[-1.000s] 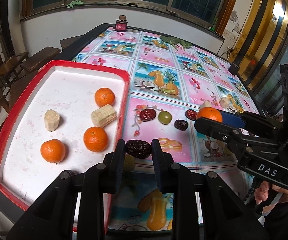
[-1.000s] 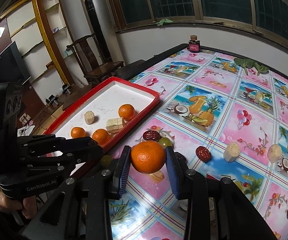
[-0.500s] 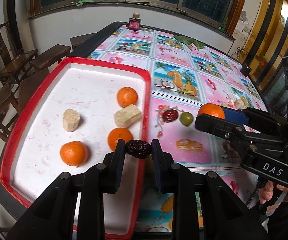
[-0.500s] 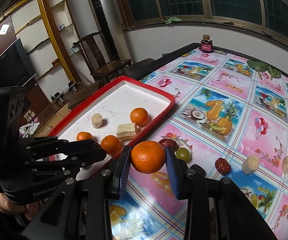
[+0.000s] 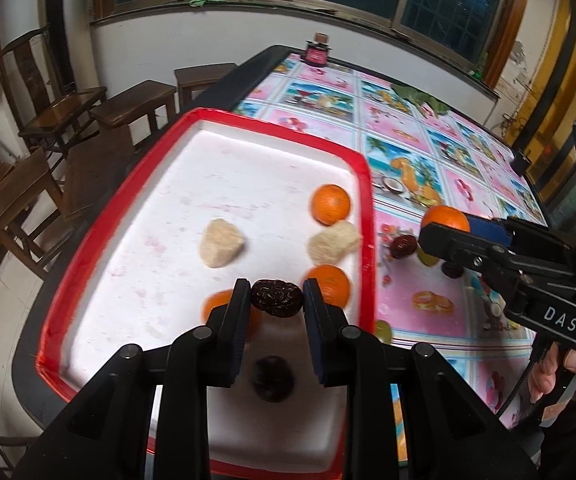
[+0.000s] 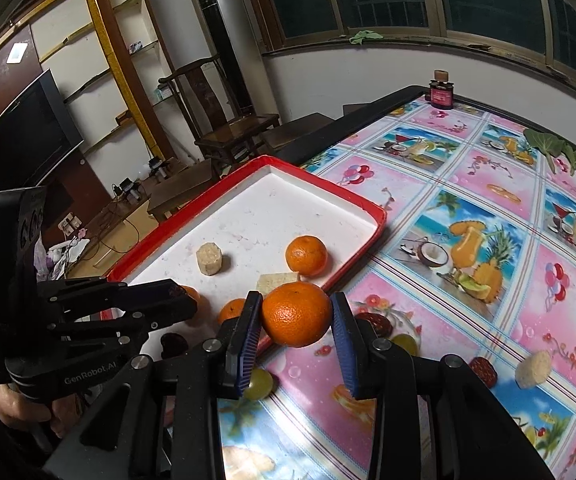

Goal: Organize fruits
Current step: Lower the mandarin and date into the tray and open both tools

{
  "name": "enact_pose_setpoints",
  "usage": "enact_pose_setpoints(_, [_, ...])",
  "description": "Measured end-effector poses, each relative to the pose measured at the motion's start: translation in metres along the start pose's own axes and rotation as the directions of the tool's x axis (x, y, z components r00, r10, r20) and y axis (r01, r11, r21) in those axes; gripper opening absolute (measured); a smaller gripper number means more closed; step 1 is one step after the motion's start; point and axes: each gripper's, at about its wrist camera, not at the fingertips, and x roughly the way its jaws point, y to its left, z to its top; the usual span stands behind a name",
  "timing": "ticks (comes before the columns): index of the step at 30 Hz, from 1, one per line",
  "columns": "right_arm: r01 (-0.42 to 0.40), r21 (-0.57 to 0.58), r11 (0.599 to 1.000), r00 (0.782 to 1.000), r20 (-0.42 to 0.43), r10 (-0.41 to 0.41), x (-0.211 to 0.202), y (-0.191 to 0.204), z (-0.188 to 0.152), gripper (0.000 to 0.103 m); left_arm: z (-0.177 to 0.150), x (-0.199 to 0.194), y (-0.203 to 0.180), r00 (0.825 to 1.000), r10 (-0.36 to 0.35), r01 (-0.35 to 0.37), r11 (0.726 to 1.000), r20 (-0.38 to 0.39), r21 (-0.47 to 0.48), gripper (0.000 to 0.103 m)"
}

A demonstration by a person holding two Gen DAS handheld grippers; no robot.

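My left gripper [image 5: 276,304] is shut on a wrinkled dark red date [image 5: 277,303] and hangs over the near part of the red-rimmed white tray [image 5: 369,200]. In the tray lie three oranges [image 5: 330,204] and two pale chunks [image 5: 220,242]. Under the held date is a dark blob [image 5: 272,378]; I cannot tell whether it is a shadow or another date. My right gripper [image 6: 296,316] is shut on an orange [image 6: 297,314], held just above the tray's right rim [image 6: 352,276]. In the right wrist view the left gripper [image 6: 176,300] reaches in from the left over the tray.
On the fruit-print tablecloth [image 6: 488,208] lie dates [image 6: 484,370], green grapes [image 6: 258,384] and pale chunks [image 6: 532,368]. A small jar [image 6: 441,94] stands at the far edge. Wooden chairs [image 5: 60,108] stand left of the table. A hand [image 5: 560,372] holds the right gripper's handle.
Both grippers have moved left with their fruit. The date, which hung over the tablecloth beside the tray, is now over the tray. The orange is now at the tray's rim.
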Motion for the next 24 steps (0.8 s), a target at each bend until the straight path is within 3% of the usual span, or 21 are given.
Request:
enact_pose_setpoints(14, [-0.063,-0.043,0.997,0.997,-0.044,0.061,0.040,0.031,0.020,0.035,-0.001,0.006,0.053,0.998,0.062,-0.062,0.993,-0.005,-0.099,0.024])
enact_pose_setpoints(24, [-0.059,-0.102,0.993,0.994,-0.101,0.049,0.080,0.052,0.030,0.035,-0.003,0.022,0.068,0.996,0.078,-0.082,0.989,-0.034,-0.126,0.024])
